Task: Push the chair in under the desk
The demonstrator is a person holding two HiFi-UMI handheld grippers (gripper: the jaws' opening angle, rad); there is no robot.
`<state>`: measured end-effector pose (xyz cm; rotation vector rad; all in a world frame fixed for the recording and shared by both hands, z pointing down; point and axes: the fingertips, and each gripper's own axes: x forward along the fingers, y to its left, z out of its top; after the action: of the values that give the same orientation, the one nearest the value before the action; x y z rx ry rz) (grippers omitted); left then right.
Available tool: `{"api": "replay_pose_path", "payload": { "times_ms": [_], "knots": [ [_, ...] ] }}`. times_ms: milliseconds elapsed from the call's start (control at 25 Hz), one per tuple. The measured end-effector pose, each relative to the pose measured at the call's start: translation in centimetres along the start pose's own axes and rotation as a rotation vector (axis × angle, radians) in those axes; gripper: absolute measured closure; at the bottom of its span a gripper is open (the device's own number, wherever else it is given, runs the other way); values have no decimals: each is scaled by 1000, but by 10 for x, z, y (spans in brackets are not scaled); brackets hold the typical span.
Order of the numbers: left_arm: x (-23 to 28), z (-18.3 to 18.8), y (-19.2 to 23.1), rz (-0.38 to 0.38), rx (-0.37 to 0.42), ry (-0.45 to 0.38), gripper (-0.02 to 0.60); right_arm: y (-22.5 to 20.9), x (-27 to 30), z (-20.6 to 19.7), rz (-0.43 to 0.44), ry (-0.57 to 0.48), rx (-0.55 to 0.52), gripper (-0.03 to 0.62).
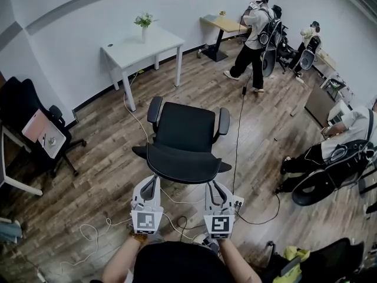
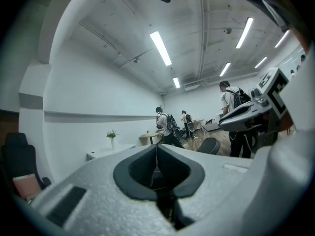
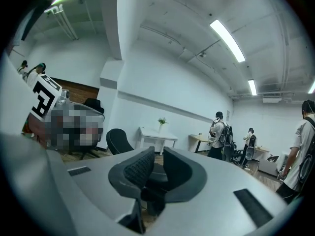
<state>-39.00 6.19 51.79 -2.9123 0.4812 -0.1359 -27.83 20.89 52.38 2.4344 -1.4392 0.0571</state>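
A black office chair [image 1: 184, 141] stands mid-floor, its seat turned toward the white desk [image 1: 141, 45] by the far wall and its backrest toward me. The chair is well short of the desk, with bare floor between. My left gripper [image 1: 154, 180] is just behind the backrest's left end, jaws shut with nothing between them [image 2: 156, 154]. At the backrest's right end my right gripper [image 1: 213, 185] has its jaws a little apart [image 3: 156, 159], and I see nothing pinched in them. Whether either tip touches the backrest I cannot tell. The desk [image 3: 157, 134] also shows in the right gripper view.
A vase of flowers [image 1: 144, 22] stands on the desk. Another black chair [image 1: 35, 122] sits at the left. Cables [image 1: 177, 217] trail over the wooden floor near my feet. A person [image 1: 253, 37] stands at the back right and a second person [image 1: 339, 146] sits at the right.
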Motion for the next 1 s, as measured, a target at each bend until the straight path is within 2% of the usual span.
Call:
{"api": "replay_pose_path", "payload": {
  "times_ms": [320,560,760,880,1000],
  "knots": [
    [14,-29,18,-39,106,35,557,-17,9,-37,18,79,-134,505],
    [26,-61,28,-129,268,68,523,-26,25,-76,74,190,-323,442],
    [28,-64,29,-208,419,17,508,-33,45,-100,117,259,-460,399],
    [24,-77,39,-214,413,34,505,-34,53,-112,141,286,-516,396],
    [27,-99,48,-226,417,97,489,-35,60,-125,166,314,-543,393]
  ]
}}
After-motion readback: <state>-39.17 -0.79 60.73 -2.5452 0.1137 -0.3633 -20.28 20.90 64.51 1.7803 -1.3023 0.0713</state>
